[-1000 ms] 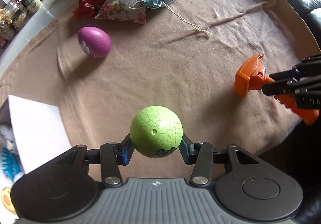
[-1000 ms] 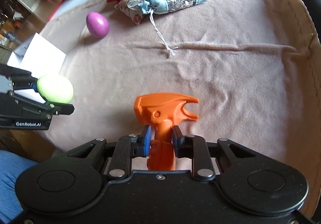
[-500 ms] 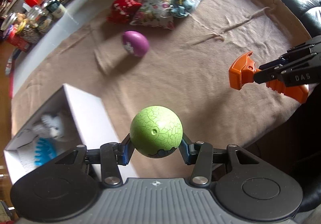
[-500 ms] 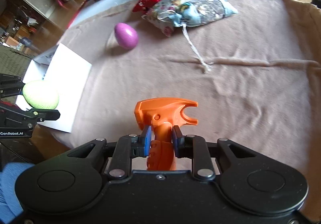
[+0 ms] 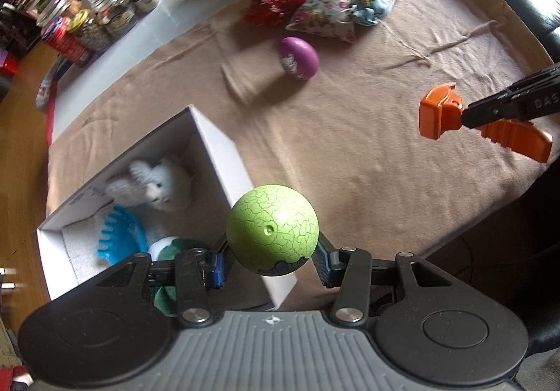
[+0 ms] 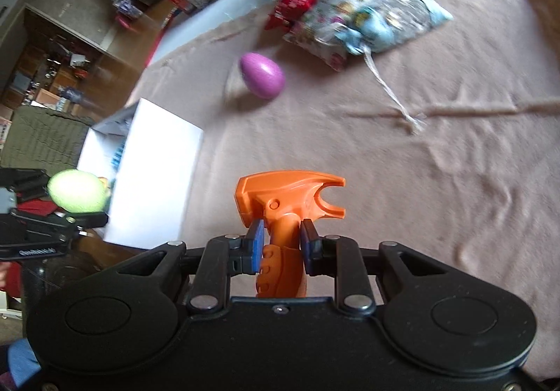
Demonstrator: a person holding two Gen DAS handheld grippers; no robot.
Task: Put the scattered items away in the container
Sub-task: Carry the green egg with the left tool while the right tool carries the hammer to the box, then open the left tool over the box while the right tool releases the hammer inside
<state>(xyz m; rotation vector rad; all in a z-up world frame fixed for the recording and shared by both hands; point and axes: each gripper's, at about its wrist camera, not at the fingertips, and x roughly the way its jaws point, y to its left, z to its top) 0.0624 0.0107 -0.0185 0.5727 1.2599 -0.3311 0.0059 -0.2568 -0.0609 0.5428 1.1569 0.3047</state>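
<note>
The left tongs (image 5: pixel 272 265) are clenched on a green crackle-patterned egg (image 5: pixel 272 230), gripping it by its sides and holding it in the air above the near corner of the white box (image 5: pixel 224 160). That box sits open at the edge of the surface (image 5: pixel 350 153), which is draped in a tan blanket, and inside it lie a white plush toy (image 5: pixel 157 186), a blue spiky ring (image 5: pixel 120 238) and something green and white, partly hidden behind the tongs. The right tongs (image 6: pixel 280 245) are clamped on the handle of an orange toy hammer (image 6: pixel 290 198), its head and claw lifted clear of the blanket, well apart from the box. A purple egg (image 5: pixel 297 58) lies on the blanket farther back. Beyond it, near the far edge, a red pouch (image 5: pixel 271 4), a floral drawstring bag (image 5: pixel 327 11) and a pale blue drawstring bag (image 5: pixel 374 2) lie bunched together, touching, with a cord trailing loose across the cloth.
</note>
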